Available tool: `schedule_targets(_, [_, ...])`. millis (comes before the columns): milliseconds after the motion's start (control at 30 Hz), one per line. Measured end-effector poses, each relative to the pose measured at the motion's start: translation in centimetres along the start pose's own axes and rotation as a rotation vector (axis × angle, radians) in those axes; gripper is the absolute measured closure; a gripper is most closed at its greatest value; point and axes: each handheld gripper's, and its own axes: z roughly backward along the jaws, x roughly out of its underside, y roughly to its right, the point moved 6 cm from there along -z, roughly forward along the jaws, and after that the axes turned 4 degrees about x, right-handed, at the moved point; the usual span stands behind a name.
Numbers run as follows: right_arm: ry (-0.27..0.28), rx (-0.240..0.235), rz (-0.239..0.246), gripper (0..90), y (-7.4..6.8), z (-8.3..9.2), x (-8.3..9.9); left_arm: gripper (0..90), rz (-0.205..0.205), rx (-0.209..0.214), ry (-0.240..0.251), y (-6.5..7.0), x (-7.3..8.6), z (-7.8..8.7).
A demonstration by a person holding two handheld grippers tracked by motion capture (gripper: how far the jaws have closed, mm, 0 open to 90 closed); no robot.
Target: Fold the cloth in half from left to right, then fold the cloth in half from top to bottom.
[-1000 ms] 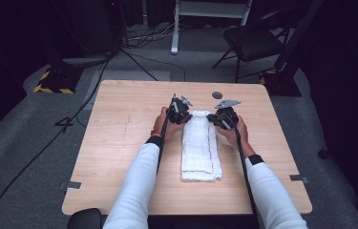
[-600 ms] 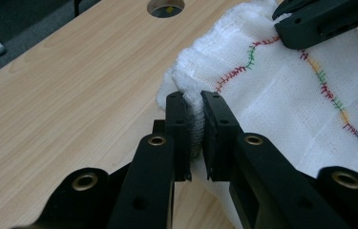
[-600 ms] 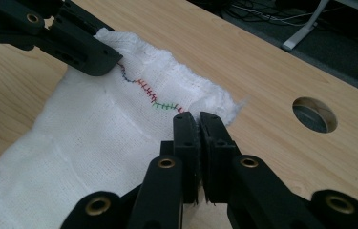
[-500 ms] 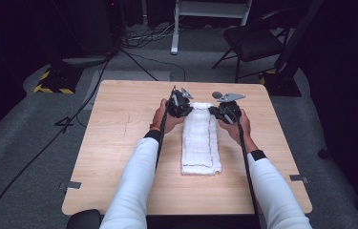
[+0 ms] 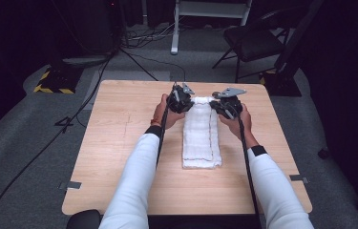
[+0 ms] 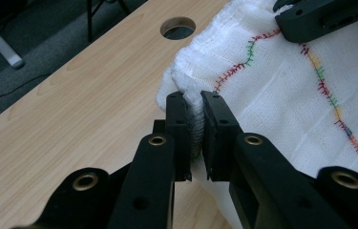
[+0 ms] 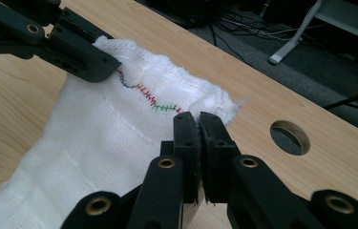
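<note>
A folded white cloth with a coloured stitched seam lies lengthwise on the middle of the wooden table. Its far end is lifted off the table. My left gripper is shut on the cloth's far left corner; the fabric is pinched between its black jaws. My right gripper is shut on the far right corner. In the left gripper view the left gripper faces the right one's jaw across the cloth. In the right gripper view the right gripper faces the left one's jaw.
A round cable hole pierces the table just beyond the cloth's far end. Past the table's far edge stand a black chair, a white stand and cables on the grey floor.
Both grippers have risen a little with the cloth's far corners, lifting that end off the table. The near end stays flat.
</note>
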Motion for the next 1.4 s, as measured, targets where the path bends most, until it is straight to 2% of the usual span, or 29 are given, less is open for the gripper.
schedule_targets(133, [0.003,-0.002,-0.003,86.2,-0.2,0.2,-0.1,82.7,0.002,-0.002,0.003,0.1,0.2,0.0])
schedule_targets(267, [-0.005,0.003,0.014,86.2,-0.2,0.3,-0.2,82.7,-0.001,0.0,0.013,0.1,-0.2,0.2])
schedule_targets(333, [0.011,0.005,0.005,86.2,-0.1,0.5,-0.3,82.7,0.003,0.003,0.028,0.1,-0.4,0.3])
schedule_targets(600, [0.021,-0.016,-0.003,86.3,-0.1,1.1,-0.3,82.6,-0.011,0.044,0.063,0.5,-0.2,1.8])
schedule_targets(733, [0.023,-0.036,0.016,86.3,-0.7,1.7,-0.1,82.4,-0.044,0.065,0.07,1.2,0.4,2.6])
schedule_targets(867, [0.033,-0.061,0.031,86.3,-1.5,2.6,0.4,82.3,-0.048,0.089,0.095,1.9,1.0,3.5])
schedule_targets(1167, [0.066,-0.141,0.057,86.2,-3.0,5.0,1.5,81.5,-0.11,0.154,0.118,4.1,2.4,5.5])
schedule_targets(1267, [0.075,-0.173,0.058,86.2,-3.5,5.7,2.3,81.1,-0.136,0.172,0.111,4.9,3.1,5.9])
schedule_targets(1400, [0.067,-0.208,0.085,86.2,-4.3,6.6,3.3,80.4,-0.169,0.192,0.101,6.2,4.1,6.3])
